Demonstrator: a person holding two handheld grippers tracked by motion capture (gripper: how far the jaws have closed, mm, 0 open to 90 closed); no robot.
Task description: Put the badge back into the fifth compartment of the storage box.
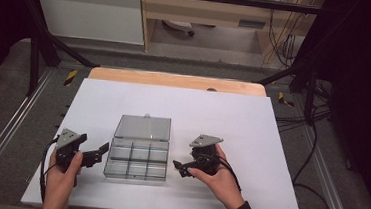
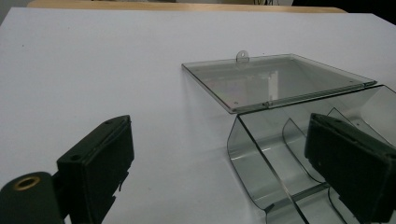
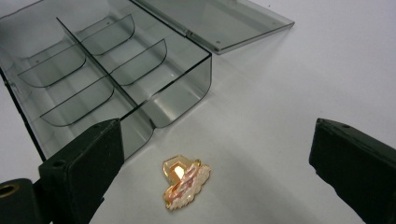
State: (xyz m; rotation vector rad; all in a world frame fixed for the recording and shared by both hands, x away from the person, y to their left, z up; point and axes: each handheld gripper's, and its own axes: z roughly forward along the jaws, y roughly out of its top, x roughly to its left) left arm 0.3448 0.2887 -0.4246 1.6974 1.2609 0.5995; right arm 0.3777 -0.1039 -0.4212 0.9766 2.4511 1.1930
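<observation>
Smoky grey plastic makes up the compartment box (image 1: 137,160), which sits on the white table (image 1: 232,123) between the two hands, its flat lid (image 1: 143,128) swung fully back and lying on the table at the far side. Inside, thin dividers split the tray into several cells, and those that can be seen hold nothing. The right gripper (image 1: 182,167) is held low just to the right of the box, jaws spread wide and gripping nothing — in the right gripper view (image 3: 219,163) a small gold-and-pink charm (image 3: 185,181) lies flat on the table between the two black jaws, touching neither one, just outside the box's near corner. The left gripper (image 1: 98,154) hovers at the box's left end, also released and empty; in the left gripper view (image 2: 229,172) its jaws stand far apart, one over bare table and the other in front of the box's open end wall — whether that jaw touches the plastic cannot be told. Each hand (image 1: 62,177) wraps the gripper's body from below, with a grey three-cornered plate on top and a cable trailing back toward the person.
</observation>
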